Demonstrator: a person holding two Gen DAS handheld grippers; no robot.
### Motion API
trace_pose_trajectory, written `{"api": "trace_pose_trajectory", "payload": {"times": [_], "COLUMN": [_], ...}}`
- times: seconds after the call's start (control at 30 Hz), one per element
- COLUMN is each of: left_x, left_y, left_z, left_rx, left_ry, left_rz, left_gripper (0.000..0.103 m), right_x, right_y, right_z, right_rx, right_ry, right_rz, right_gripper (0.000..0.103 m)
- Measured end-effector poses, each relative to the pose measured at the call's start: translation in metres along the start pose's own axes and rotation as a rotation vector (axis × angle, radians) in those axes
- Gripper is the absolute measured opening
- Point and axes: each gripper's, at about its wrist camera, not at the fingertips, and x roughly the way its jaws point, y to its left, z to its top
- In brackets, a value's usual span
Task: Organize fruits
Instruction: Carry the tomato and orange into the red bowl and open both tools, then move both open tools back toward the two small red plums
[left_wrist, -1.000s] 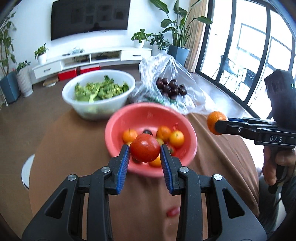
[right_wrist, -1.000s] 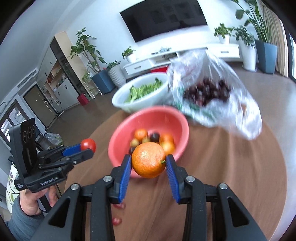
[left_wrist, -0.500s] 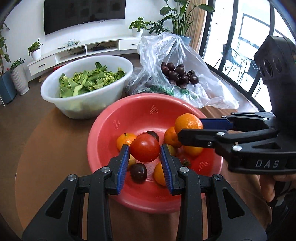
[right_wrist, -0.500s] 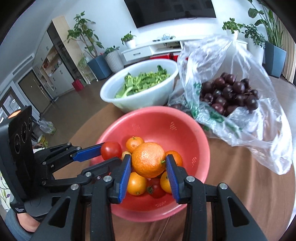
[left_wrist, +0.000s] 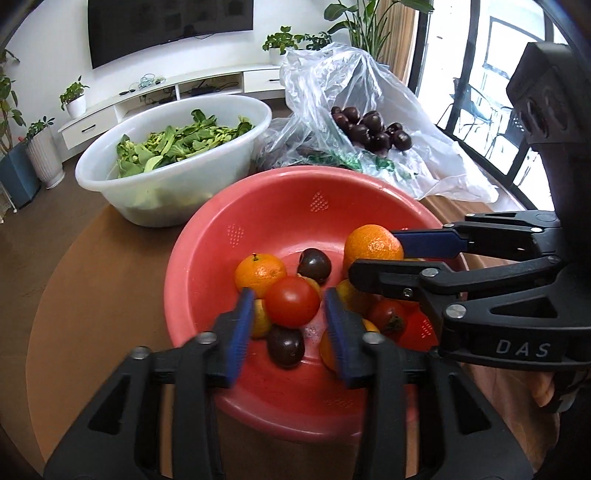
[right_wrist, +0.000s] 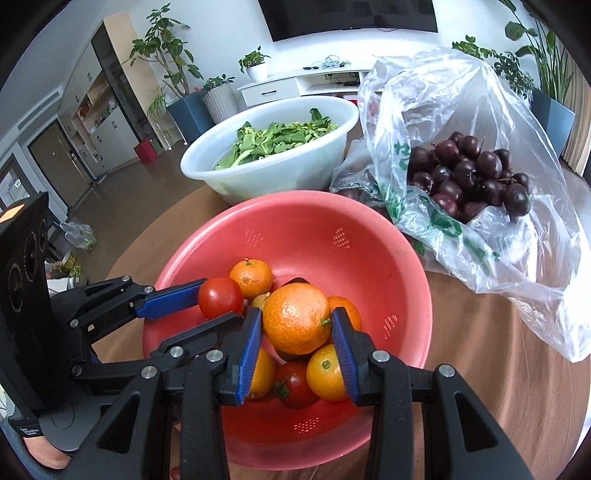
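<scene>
A red bowl (left_wrist: 207, 236) (right_wrist: 369, 221) holds several oranges, tomatoes and dark plums. My left gripper (left_wrist: 288, 299) hangs low over the bowl and its jaws are opening. A red tomato (left_wrist: 291, 301) (right_wrist: 220, 302) sits between the blue pads with a gap on each side, resting on the fruit pile. My right gripper (right_wrist: 297, 317) is shut on a large orange (right_wrist: 297, 317) (left_wrist: 373, 245) just above the pile, at the left gripper's right side. In the left wrist view the right gripper (left_wrist: 373, 254) reaches in from the right.
A white bowl of green leaves (left_wrist: 166, 184) (right_wrist: 288, 177) stands behind the red bowl. A clear plastic bag of dark plums (left_wrist: 369, 129) (right_wrist: 469, 173) lies at the back right. All rest on a round brown table (left_wrist: 92, 277). A person's hand (left_wrist: 543, 387) holds the right gripper.
Both grippers came forward and down from beside the bowl to over its fruit. The left jaws then widened off the tomato. The right gripper keeps its orange.
</scene>
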Motion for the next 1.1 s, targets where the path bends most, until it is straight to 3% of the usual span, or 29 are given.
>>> {"api": "trace_pose_trajectory", "payload": {"times": [0.03,0.07,0.37,0.43,0.67,0.7,0.73,0.87,0.93,1.1], "left_x": [-0.002,-0.003,-0.008,-0.013,-0.036,-0.041,-0.047,-0.072,-0.084,-0.104], "left_y": [0.000,0.000,0.001,0.000,-0.006,-0.006,-0.007,-0.007,-0.011,-0.025], "left_z": [0.000,0.000,0.000,-0.001,-0.004,-0.006,-0.008,-0.021,-0.033,-0.072], "left_rx": [0.000,0.000,-0.007,-0.012,-0.016,-0.016,-0.020,-0.043,-0.038,-0.021], "left_ry": [-0.008,-0.017,-0.025,-0.032,-0.062,-0.069,-0.077,-0.104,-0.103,-0.065], "left_rz": [0.009,0.012,0.025,0.026,0.025,0.027,0.030,0.034,0.037,0.038], "left_gripper": [0.063,0.064,0.066,0.073,0.076,0.081,0.086,0.089,0.096,0.096], "right_x": [0.000,0.000,-0.001,-0.005,-0.031,-0.037,-0.044,-0.072,-0.081,-0.095], "right_y": [0.001,0.002,0.006,0.006,0.006,0.006,0.007,0.007,0.008,0.009], "right_z": [0.000,-0.001,0.000,-0.001,-0.005,-0.007,-0.009,-0.028,-0.040,-0.080], "right_rx": [-0.005,-0.010,-0.022,-0.022,-0.014,-0.011,-0.008,0.011,0.025,0.068], "right_ry": [-0.001,-0.002,-0.004,-0.010,-0.056,-0.067,-0.080,-0.125,-0.133,-0.126], "right_rz": [-0.005,-0.010,-0.015,-0.020,-0.019,-0.018,-0.015,0.005,0.014,0.044], "right_gripper": [0.042,0.042,0.043,0.045,0.049,0.049,0.050,0.056,0.057,0.058]}}
